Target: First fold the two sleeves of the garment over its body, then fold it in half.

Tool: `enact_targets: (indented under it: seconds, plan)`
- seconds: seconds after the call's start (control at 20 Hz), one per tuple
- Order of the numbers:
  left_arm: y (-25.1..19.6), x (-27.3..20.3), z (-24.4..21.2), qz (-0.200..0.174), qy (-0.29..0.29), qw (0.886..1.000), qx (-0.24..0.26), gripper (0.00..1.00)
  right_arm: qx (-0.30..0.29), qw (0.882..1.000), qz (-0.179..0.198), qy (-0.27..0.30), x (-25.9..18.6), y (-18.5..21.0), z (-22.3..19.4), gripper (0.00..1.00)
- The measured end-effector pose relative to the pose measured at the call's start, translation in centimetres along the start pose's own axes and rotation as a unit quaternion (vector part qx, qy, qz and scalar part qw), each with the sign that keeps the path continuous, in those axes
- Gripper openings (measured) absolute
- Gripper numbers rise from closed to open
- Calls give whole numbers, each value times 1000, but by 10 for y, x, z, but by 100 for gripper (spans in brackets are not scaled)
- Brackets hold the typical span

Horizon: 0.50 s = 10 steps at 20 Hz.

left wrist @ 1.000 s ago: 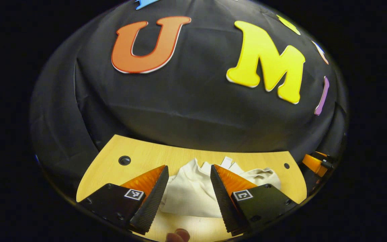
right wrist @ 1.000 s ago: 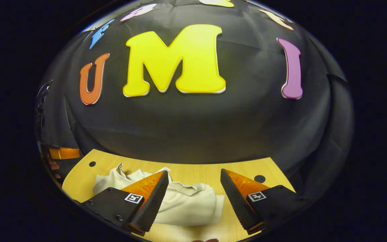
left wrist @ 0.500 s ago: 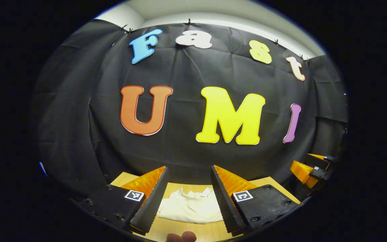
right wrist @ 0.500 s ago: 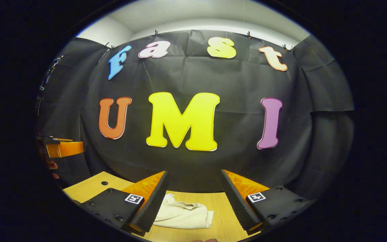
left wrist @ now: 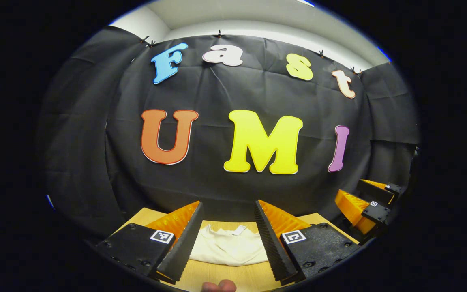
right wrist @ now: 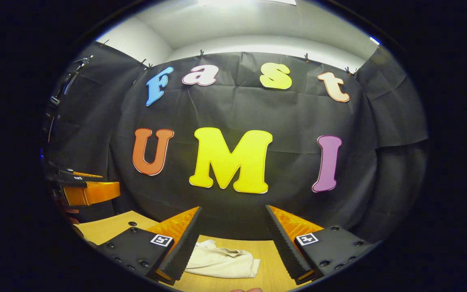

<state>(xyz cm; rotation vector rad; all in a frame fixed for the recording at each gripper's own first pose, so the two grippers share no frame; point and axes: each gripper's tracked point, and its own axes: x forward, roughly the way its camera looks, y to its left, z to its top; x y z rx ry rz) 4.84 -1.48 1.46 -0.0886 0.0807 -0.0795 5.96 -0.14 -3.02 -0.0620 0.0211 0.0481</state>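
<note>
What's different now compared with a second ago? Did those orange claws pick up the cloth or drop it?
Neither. Both grippers tilted up and drew back, so the cream garment now sits low and small between the left gripper fingers, and likewise under the right gripper. Nothing was grabbed or released. Both stayed open, and the bundle stayed folded on the wooden table.

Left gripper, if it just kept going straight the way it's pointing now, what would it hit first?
Probably the black cloth wall. The left gripper is open and aims level, above the cream garment lying on the wooden table. Nothing shows in the gap between its fingers before the wall, though depth is hard to judge.
</note>
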Motion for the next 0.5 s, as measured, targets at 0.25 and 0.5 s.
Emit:
enact_targets:
  seconds: [0.25,0.5]
  plan:
    - [8,-9,0,13,-1,1000,-1,82,14,1000,-3,7,1,-2,-3,93]
    - [11,-13,-1,20,2,1000,4,81,21,1000,-6,15,-1,-5,-9,94]
